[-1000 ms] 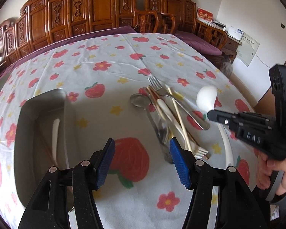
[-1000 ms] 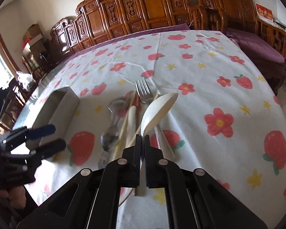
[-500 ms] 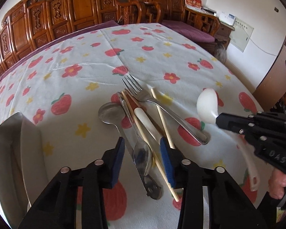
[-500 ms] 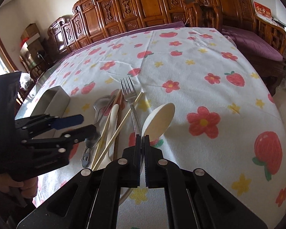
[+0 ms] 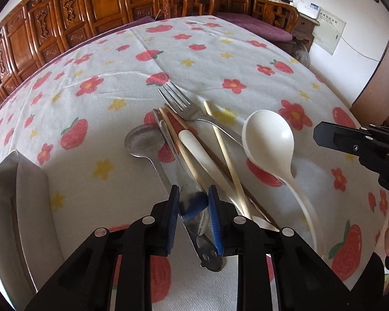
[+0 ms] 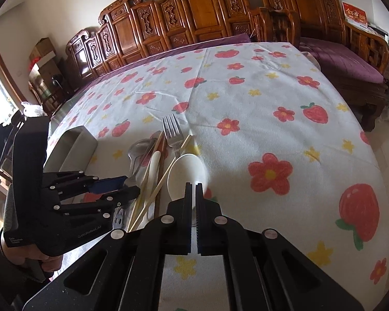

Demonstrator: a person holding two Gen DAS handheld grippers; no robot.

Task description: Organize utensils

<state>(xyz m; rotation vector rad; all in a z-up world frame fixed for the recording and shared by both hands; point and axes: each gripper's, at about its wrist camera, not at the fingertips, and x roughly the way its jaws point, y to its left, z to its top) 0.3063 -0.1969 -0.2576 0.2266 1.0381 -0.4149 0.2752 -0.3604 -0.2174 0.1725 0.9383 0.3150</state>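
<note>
A pile of utensils lies on the strawberry tablecloth: a metal spoon (image 5: 142, 141), a metal fork (image 5: 179, 102), wooden chopsticks (image 5: 224, 153), a white-handled utensil (image 5: 194, 146) and a metal knife (image 5: 192, 202). My left gripper (image 5: 193, 194) has its blue pads on either side of the knife's blade, nearly closed on it. It also shows in the right wrist view (image 6: 122, 185). A white plastic spoon (image 5: 269, 140) lies on the cloth beside the pile. My right gripper (image 6: 193, 185) is slightly open around its handle, with the bowl (image 6: 186, 173) just ahead of the fingertips.
A metal utensil holder (image 5: 18, 197) lies at the left of the table; it also shows in the right wrist view (image 6: 72, 145). Carved wooden chairs (image 6: 194, 20) line the far side. The table edge drops off at the right.
My left gripper moved right and down onto the pile and narrowed around the knife. My right gripper lowered the white spoon to the cloth and loosened on its handle.
</note>
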